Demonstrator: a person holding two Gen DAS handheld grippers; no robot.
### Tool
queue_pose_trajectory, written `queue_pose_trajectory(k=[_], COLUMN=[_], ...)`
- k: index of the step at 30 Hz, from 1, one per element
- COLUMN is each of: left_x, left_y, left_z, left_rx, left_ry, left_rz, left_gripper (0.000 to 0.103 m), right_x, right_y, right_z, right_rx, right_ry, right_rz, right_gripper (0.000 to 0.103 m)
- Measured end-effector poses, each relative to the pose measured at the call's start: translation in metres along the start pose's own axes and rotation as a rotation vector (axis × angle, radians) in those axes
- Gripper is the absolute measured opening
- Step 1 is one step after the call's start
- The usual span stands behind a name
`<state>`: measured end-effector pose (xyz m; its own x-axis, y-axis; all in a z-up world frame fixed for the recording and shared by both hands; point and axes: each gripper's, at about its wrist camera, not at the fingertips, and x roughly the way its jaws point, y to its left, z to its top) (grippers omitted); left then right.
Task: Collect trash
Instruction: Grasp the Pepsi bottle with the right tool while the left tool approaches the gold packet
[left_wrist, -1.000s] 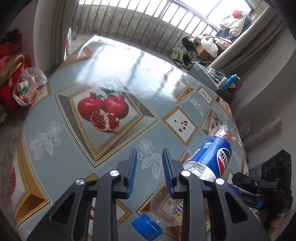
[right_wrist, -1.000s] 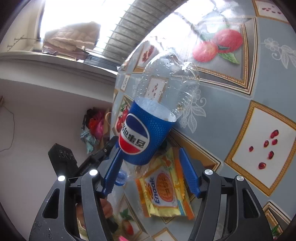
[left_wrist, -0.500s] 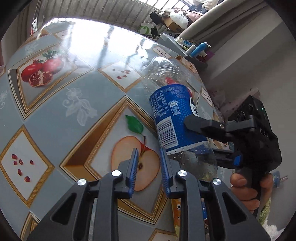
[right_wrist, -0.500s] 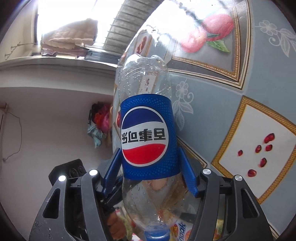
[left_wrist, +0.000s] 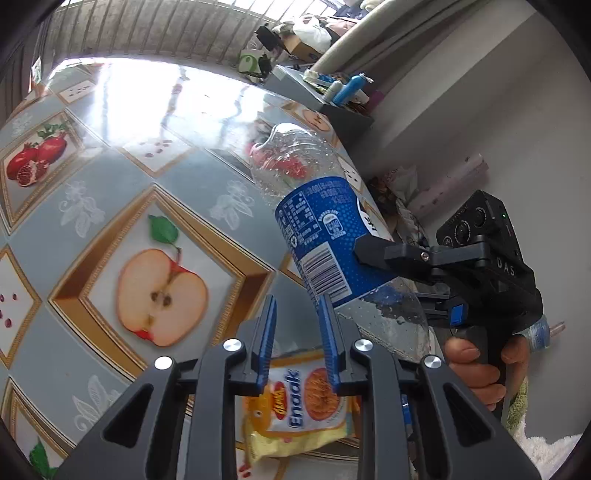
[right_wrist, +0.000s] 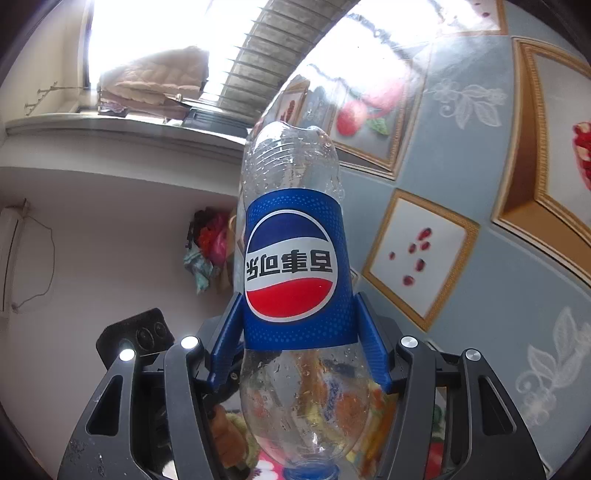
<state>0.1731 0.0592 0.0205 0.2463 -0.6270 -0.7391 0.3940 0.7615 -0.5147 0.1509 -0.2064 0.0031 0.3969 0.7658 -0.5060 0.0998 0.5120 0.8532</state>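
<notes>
- The table (left_wrist: 229, 122), covered in a glossy grey-blue oilcloth printed with gold-framed apples and pomegranates, fills most of the room in front of me, with window light glaring off its far end.
- A clear, crumpled plastic cola bottle with a blue wrap label (right_wrist: 295, 273) is off the table, held base-forward and cap toward the handle; droplets cling inside it.
- The right claw (right_wrist: 297, 343) pinches that bottle across the lower edge of the label, one blue finger (right_wrist: 371, 343) on each side; its jaws have just been closing in on the bottle. From the left camera the same claw (left_wrist: 373, 254) shows side-on, gripped by a person's hand (left_wrist: 480, 369).
- The left claw (left_wrist: 295, 347) hangs over the table's near edge with its blue fingers (left_wrist: 266, 343) apart by a narrow gap and nothing between them; the bottle (left_wrist: 325, 236) passes just beside its right finger.
- A yellow and orange snack packet marked "Enaak" (left_wrist: 299, 410) lies flat on the table below the left claw.
</notes>
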Motion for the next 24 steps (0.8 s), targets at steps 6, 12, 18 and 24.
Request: queue_pose_trajectory(k=[6, 12, 18, 24], left_x=[0.001, -0.029, -0.035, -0.027], left_y=[-0.022, 0.000, 0.019, 0.019], left_z=[-0.036, -0.084, -0.118, -0.120], left_rx=[0.019, -0.027, -0.113, -0.242], left_ry=[0.021, 0.039, 0.112, 0.062], left_rz=[-0.057, 0.002, -0.008, -0.089], left_gripper=[0.022, 0.022, 0.022, 0.024], right_x=[-0.022, -0.022, -0.001, 0.009], right_y=[-0.012, -0.014, 0.002, 0.010], right_z=[-0.030, -0.048, -0.052, -0.065], right_rx=[-0.061, -0.136, -0.208, -0.208], right_ry=[0.015, 0.020, 0.034, 0.039], right_rz=[-0.097, -0.188, -0.235, -0.244], right_gripper=[0.056, 0.056, 0.056, 0.056])
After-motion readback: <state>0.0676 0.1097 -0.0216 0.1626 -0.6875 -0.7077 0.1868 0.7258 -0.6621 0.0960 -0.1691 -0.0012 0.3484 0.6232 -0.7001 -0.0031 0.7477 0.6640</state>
